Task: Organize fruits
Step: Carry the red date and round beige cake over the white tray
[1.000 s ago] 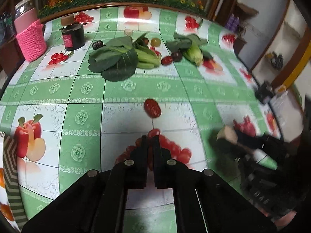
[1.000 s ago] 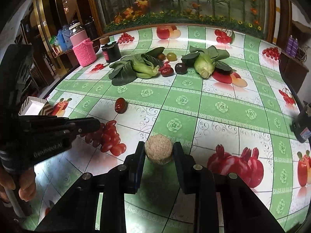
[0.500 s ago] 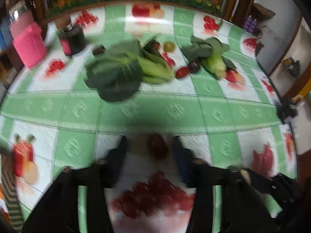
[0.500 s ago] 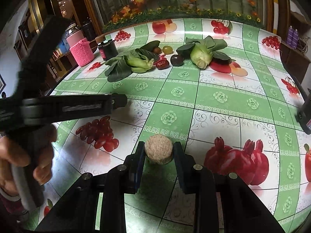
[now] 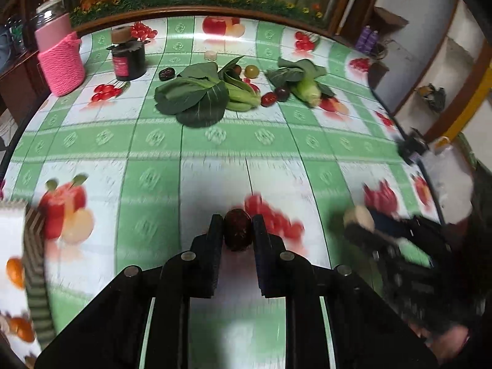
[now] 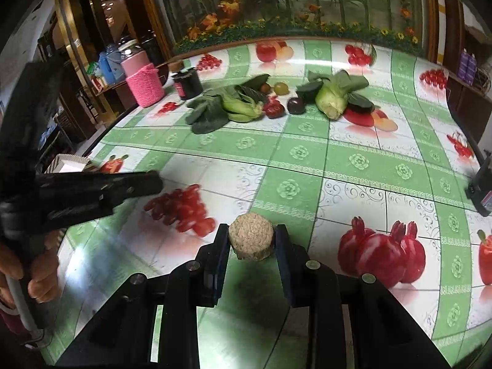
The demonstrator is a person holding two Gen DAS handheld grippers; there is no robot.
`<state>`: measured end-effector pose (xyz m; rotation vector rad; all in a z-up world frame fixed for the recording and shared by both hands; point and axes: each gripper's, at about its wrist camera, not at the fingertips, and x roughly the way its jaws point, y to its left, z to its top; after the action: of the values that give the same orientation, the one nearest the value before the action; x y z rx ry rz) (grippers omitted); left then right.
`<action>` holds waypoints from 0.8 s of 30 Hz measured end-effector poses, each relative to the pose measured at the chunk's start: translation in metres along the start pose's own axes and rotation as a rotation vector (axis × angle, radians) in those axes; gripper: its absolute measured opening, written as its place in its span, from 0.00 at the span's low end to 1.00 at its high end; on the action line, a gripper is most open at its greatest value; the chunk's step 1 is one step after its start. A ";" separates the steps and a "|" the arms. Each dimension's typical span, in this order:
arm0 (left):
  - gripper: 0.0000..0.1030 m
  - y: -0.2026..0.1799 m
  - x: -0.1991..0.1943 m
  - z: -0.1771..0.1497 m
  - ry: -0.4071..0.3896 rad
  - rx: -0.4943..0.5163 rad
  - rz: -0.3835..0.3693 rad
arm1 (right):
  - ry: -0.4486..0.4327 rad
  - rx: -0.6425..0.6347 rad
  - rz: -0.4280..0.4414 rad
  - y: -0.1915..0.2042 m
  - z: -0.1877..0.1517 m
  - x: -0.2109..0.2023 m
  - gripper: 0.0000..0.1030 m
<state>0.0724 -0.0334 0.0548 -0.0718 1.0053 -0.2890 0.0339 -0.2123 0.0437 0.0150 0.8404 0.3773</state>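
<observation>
My left gripper is shut on a dark red jujube and holds it above the fruit-print tablecloth. My right gripper is shut on a tan cork-like stopper; it also shows at the right of the left wrist view. At the far side lie more fruits: a red jujube, a dark plum, a green-yellow fruit and a dark wrinkled jujube, among bok choy and a second leafy vegetable. The left gripper shows at the left of the right wrist view.
A dark jar and a pink knit-sleeved container stand at the far left. A small white object lies behind the greens. A striped box sits at the near left edge. A dark device sits at the right edge.
My left gripper opened around the red jujube, closed on it and lifted it back toward me. My right gripper kept hold of the stopper and barely moved.
</observation>
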 end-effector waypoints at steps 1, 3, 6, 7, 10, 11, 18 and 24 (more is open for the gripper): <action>0.16 0.002 -0.007 -0.007 -0.003 0.002 -0.011 | -0.006 -0.006 0.002 0.004 -0.001 -0.004 0.29; 0.15 0.008 -0.022 -0.022 -0.007 0.001 -0.028 | -0.025 -0.014 0.004 0.013 -0.004 -0.013 0.29; 0.16 0.017 -0.038 -0.042 -0.006 -0.006 -0.041 | -0.061 -0.024 0.017 0.030 -0.009 -0.028 0.29; 0.16 0.019 -0.042 -0.046 -0.005 -0.009 -0.042 | -0.063 -0.032 0.026 0.037 -0.011 -0.031 0.29; 0.16 0.036 -0.062 -0.068 -0.011 -0.037 -0.048 | -0.066 -0.059 0.038 0.059 -0.017 -0.037 0.29; 0.16 0.041 -0.068 -0.072 -0.016 -0.044 -0.047 | -0.065 -0.066 0.045 0.065 -0.019 -0.038 0.29; 0.16 0.097 -0.105 -0.106 -0.042 -0.122 0.057 | -0.038 -0.105 0.107 0.112 -0.030 -0.031 0.29; 0.16 0.132 -0.125 -0.125 -0.068 -0.182 0.108 | -0.014 -0.154 0.152 0.152 -0.035 -0.023 0.29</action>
<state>-0.0681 0.1365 0.0645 -0.1907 0.9623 -0.0953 -0.0544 -0.0822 0.0611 -0.0620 0.7963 0.5834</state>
